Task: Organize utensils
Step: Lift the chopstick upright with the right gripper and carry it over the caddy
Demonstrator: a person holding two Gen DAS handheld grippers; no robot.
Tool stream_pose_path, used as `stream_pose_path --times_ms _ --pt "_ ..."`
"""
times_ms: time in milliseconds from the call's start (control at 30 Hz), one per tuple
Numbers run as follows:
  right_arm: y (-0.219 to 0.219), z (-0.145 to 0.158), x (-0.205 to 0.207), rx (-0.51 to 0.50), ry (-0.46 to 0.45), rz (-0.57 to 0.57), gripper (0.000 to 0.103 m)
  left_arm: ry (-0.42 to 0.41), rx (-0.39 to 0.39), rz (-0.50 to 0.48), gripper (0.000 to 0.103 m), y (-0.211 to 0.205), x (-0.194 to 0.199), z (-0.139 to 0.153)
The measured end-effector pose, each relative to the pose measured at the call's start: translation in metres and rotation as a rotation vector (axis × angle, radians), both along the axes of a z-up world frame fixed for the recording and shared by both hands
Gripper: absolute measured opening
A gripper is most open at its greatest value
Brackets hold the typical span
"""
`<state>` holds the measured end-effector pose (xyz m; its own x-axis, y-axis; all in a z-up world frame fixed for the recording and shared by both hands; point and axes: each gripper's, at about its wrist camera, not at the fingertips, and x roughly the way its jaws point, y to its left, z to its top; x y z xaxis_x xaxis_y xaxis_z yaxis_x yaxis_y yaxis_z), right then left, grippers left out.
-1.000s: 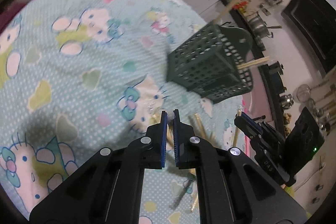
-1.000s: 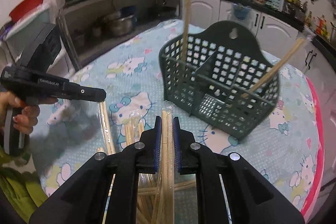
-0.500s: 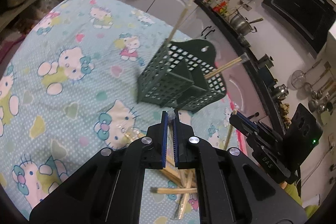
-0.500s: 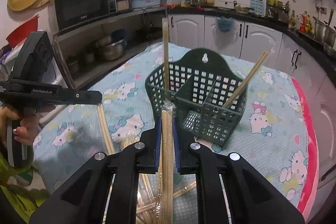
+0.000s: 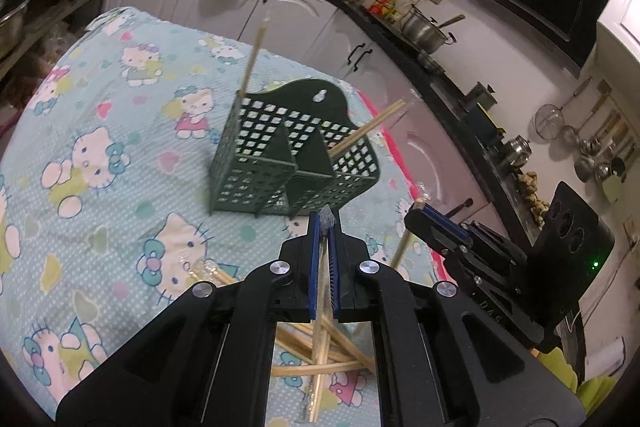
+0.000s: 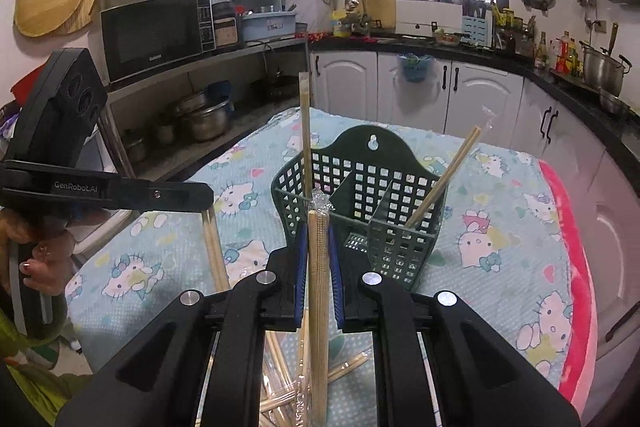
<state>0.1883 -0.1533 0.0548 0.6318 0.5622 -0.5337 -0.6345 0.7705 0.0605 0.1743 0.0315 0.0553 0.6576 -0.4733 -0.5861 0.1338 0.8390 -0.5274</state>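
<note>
Left gripper [image 5: 323, 223]: clamped on a wrapped chopstick pair [image 5: 320, 323], just short of the basket [image 5: 280, 163].
Right gripper [image 6: 318, 227]: clamped on another wrapped pair [image 6: 318, 267], tip toward the basket's near compartment, likely for dropping in.
Basket: already holds two pairs, leaning.
Loose chopsticks [image 5: 344, 347]: piled nearer than the basket.

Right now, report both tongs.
Left tongs: closed on wrapped chopsticks.
Right tongs: closed on a wrapped chopstick pair.

A home kitchen: microwave [image 6: 154, 31], white cabinets [image 6: 416, 89], stockpot [image 6: 604, 69] (on the dark counter), hanging pans.
</note>
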Motion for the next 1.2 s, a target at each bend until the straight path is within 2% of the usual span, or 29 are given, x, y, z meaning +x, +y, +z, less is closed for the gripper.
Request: stream_pose_path --times_ms 733,1200 --pt "-0.012 0.037 -0.01 0.055 -0.085 -0.038 0.011 -0.104 0.029 -0.071 0.002 -0.025 0.009 0.048" --pt "-0.013 0.072 -0.008 0.105 -0.156 -0.058 0.011 -0.195 0.039 -0.057 0.002 -0.022 0.019 0.088"
